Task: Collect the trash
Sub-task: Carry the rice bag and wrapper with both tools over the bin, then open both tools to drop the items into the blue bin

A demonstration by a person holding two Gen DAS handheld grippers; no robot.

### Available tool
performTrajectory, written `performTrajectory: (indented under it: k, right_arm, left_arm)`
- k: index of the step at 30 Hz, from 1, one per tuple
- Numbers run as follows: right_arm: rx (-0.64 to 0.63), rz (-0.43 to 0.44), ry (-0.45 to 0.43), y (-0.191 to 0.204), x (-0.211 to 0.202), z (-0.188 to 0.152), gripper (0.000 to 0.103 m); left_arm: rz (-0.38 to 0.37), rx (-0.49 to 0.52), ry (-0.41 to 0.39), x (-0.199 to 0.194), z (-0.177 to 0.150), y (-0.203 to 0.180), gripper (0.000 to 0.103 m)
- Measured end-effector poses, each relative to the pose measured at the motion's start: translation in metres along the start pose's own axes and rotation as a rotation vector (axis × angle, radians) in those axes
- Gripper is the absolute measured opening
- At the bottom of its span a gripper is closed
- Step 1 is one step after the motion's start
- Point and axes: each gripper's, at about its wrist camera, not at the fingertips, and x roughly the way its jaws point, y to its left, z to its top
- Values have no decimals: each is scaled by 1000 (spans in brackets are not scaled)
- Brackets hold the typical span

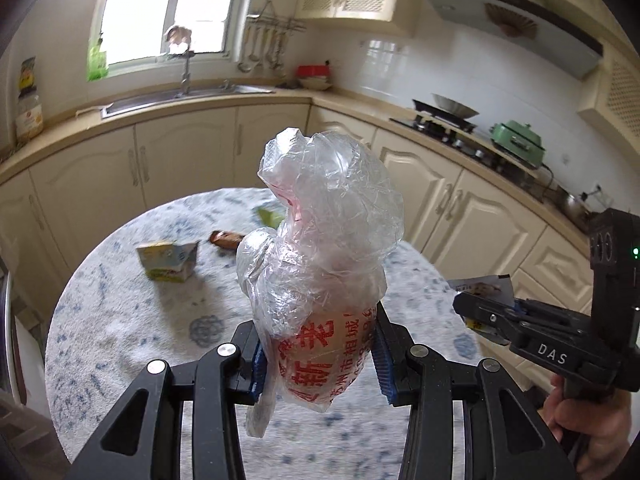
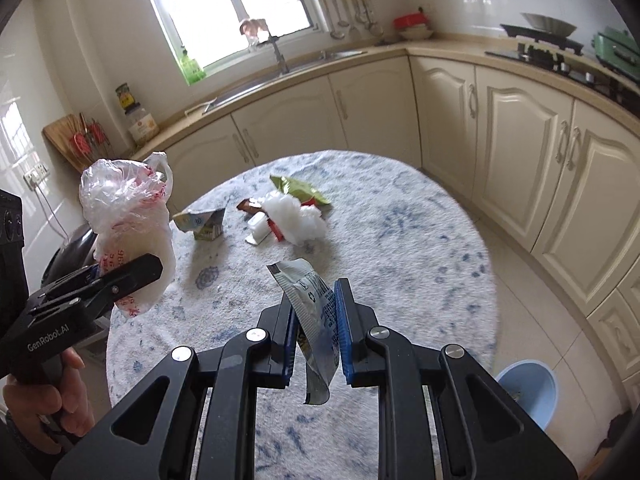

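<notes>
My left hand-held gripper [image 1: 316,354] pinches a crumpled plastic bag [image 1: 324,240] above the table [image 1: 120,320]; my right hand-held gripper [image 2: 316,332] pinches a torn foil wrapper [image 2: 316,320].

A round table draped in a white, blue-flecked cloth [image 2: 400,240] fills the frame's centre. Behind it, cream kitchen cabinets [image 2: 520,128] curve under a beige counter. Steel sink [image 1: 180,98] upper left below a bright window [image 1: 160,8]. Green lidded pot [image 1: 518,140] at right.
</notes>
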Motion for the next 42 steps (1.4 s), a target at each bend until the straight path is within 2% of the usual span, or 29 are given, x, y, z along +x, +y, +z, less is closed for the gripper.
performTrajectory:
  k: [4, 9, 14, 20, 26, 31, 35, 42]
  right_arm:
    - [27, -31, -62, -20, -36, 0, 17]
    - [89, -106, -132, -66, -83, -6, 17]
    - [169, -208, -158, -124, -119, -22, 17]
    - [288, -331, -143, -200, -149, -54, 17]
    - [413, -383, -90, -268, -143, -85, 17]
    - [516, -376, -23, -318, -116, -109, 17]
    - [584, -369, 31, -351, -92, -126, 18]
    - [688, -362, 93, -391, -59, -148, 21]
  left_arm:
    - [-55, 62, -11, -3, 8, -33, 39]
    - [-150, 137, 1, 6, 13, -89, 39]
    - [-254, 202, 55, 33, 10, -150, 39]
    - [-360, 288, 151, 76, -7, -228, 39]
    - [-419, 336, 304, 137, -31, -287, 39]
    - [-416, 372, 446, 193, -57, -327, 39]
    - [-404, 363, 550, 241, -74, -345, 39]
    - [-387, 378, 649, 303, -88, -374, 42]
